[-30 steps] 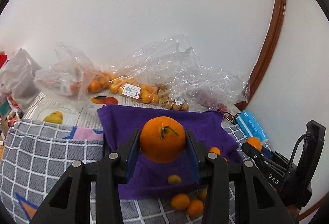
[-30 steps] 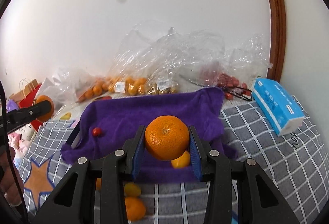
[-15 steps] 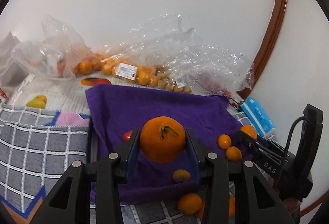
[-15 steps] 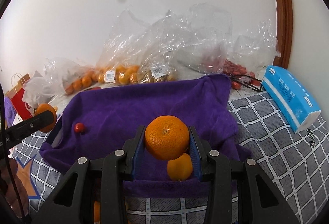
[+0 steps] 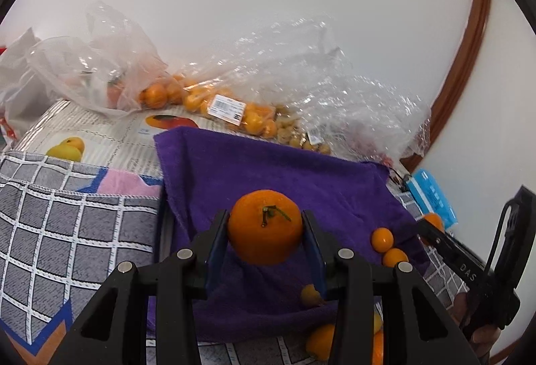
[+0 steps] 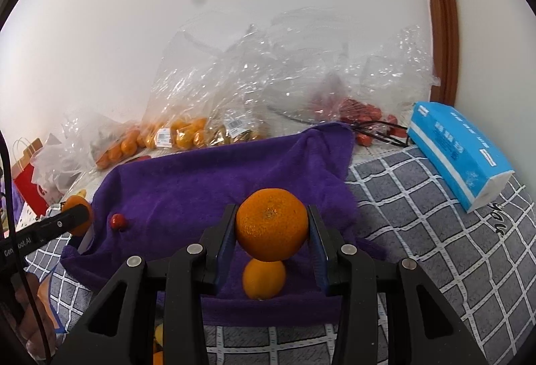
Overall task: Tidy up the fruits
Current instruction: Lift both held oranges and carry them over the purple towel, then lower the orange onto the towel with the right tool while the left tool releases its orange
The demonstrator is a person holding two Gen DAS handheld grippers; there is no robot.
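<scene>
My left gripper (image 5: 265, 227) is shut on a large orange with a green stem (image 5: 265, 226), held above a purple towel (image 5: 268, 170). My right gripper (image 6: 271, 224) is shut on another large orange (image 6: 272, 222) above the same purple towel (image 6: 207, 177). Small kumquats (image 5: 382, 239) lie on the towel at the right of the left wrist view. One small orange fruit (image 6: 264, 278) sits on the towel under my right gripper. A small red fruit (image 6: 118, 221) lies on the towel's left side.
Clear plastic bags of oranges and other fruit (image 5: 234, 110) (image 6: 187, 134) line the wall behind the towel. A blue tissue pack (image 6: 459, 147) lies on the grey checked cloth (image 6: 435, 231) at the right. More small oranges (image 5: 321, 341) lie off the towel's near edge.
Both grippers have moved forward over the purple towel, each still holding its orange. The towel and the bags look closer now.
</scene>
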